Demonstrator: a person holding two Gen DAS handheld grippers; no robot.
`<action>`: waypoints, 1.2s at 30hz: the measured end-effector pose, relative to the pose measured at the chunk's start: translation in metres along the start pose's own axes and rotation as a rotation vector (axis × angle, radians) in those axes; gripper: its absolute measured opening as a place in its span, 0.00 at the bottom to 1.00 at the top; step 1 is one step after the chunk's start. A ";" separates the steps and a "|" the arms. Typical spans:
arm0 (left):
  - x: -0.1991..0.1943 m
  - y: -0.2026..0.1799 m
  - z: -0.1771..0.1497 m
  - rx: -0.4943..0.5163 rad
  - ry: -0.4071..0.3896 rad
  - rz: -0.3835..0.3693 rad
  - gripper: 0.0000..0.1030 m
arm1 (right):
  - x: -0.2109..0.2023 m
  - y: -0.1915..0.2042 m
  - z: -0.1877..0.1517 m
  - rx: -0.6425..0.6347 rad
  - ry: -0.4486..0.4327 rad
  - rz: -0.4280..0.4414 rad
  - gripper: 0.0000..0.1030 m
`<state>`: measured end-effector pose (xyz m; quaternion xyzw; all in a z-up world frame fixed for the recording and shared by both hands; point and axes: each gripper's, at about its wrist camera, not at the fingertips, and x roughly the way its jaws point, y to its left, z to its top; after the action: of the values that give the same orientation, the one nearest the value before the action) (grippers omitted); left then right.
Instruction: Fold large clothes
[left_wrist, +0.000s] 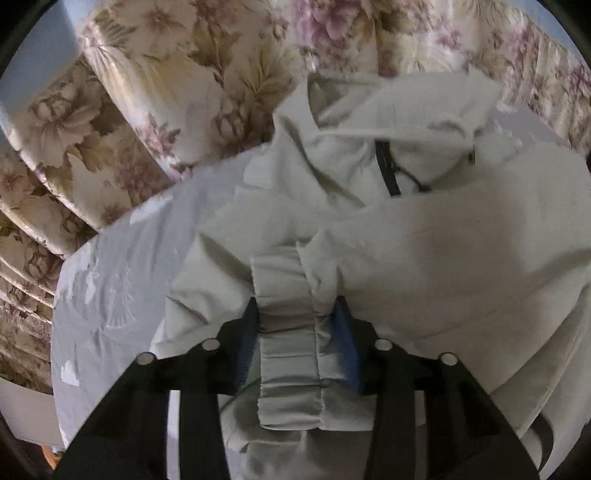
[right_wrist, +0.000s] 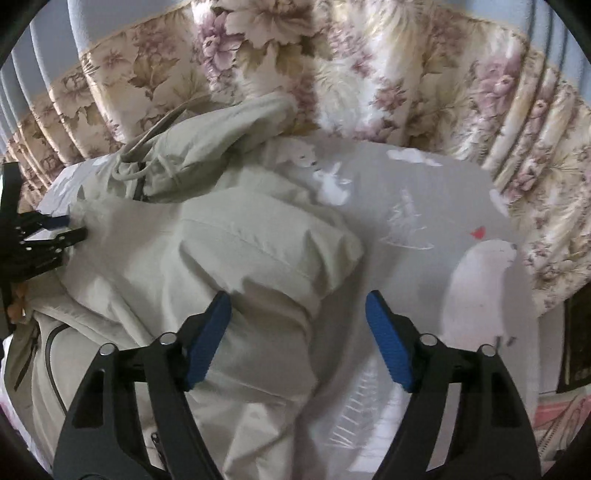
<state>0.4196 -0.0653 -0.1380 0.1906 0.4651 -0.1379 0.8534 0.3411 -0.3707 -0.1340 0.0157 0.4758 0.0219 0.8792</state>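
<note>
Fabric of the pale grey-green hooded jacket (right_wrist: 229, 236), heaped on the grey printed bed sheet (right_wrist: 413, 206), looks soft and light. Left tongs (left_wrist: 295, 343) pinch its gathered elastic cuff (left_wrist: 288, 332), seemingly firmly; right tongs (right_wrist: 297, 339) gape wide over a sleeve fold.

Soft daylight, slightly blurred fisheye views

Light glows through the floral curtain (left_wrist: 155, 96) behind — dim foreground, gentle shadows, motion smear, dark vignetted corners, edges bent.

I see pale sage-cream jacket (right_wrist: 229, 258) with dark zipper (left_wrist: 386, 170). Grey sheet (right_wrist: 406, 206) under it, white animal prints. Beyond my blue-padded black grippers, curtain (right_wrist: 332, 66): beige, mauve flowers.
</note>
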 end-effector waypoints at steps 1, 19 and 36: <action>-0.008 0.000 0.002 0.005 -0.041 0.005 0.32 | 0.000 0.002 -0.001 0.002 -0.001 0.011 0.59; -0.016 0.062 -0.074 -0.078 0.039 0.000 0.64 | 0.019 0.044 -0.019 -0.160 0.023 -0.047 0.64; -0.074 0.082 -0.048 0.023 -0.089 0.161 0.94 | -0.039 0.024 0.019 -0.111 -0.103 -0.010 0.73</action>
<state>0.3783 0.0335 -0.0828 0.2309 0.4082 -0.0829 0.8793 0.3348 -0.3495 -0.0899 -0.0342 0.4280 0.0429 0.9021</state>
